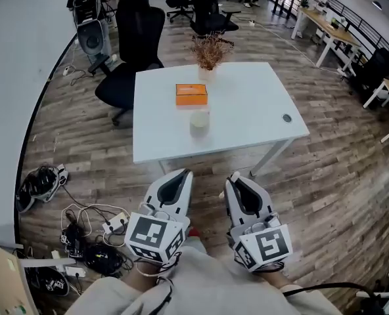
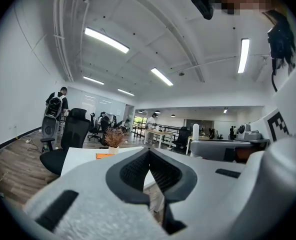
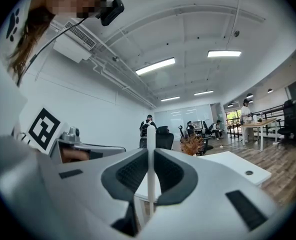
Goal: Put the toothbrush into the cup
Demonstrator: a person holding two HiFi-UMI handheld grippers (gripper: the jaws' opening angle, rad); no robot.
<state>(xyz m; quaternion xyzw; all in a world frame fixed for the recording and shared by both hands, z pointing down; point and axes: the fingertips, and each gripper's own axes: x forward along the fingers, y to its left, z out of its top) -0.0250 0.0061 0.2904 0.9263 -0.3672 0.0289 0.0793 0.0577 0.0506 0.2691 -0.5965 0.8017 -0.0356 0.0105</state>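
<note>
The toothbrush (image 3: 150,139) is in your right tool (image 1: 234,178): the right gripper view shows its slim white shaft standing upright between the two dark pads, which are closed narrowly onto it from both sides, with one end poking out above the tips. Which end carries the bristles cannot be made out. The head view shows this tool held low and close to your body, short of the near edge of the desk (image 1: 247,104), tips pointing toward it. Your left tool (image 1: 184,172) sits just beside it on the left, pointed the same way, the two apart from each other. In the left gripper view its jaws are drawn together with the tips meeting and nothing caught between them. The cup (image 1: 199,122), pale and round, stands on the white desk ahead of both tools, a little toward the near edge and well apart from them. Just behind the cup lies an orange box (image 1: 191,94), and beyond that, at the far edge, a small pot of dried brown plant (image 1: 209,51). A small dark round spot (image 1: 286,118) marks the desk near its right side. A black office chair (image 1: 132,51) stands at the desk's far left corner on the wooden floor, and a tangle of cables (image 1: 83,235) lies on the floor to your left.
</note>
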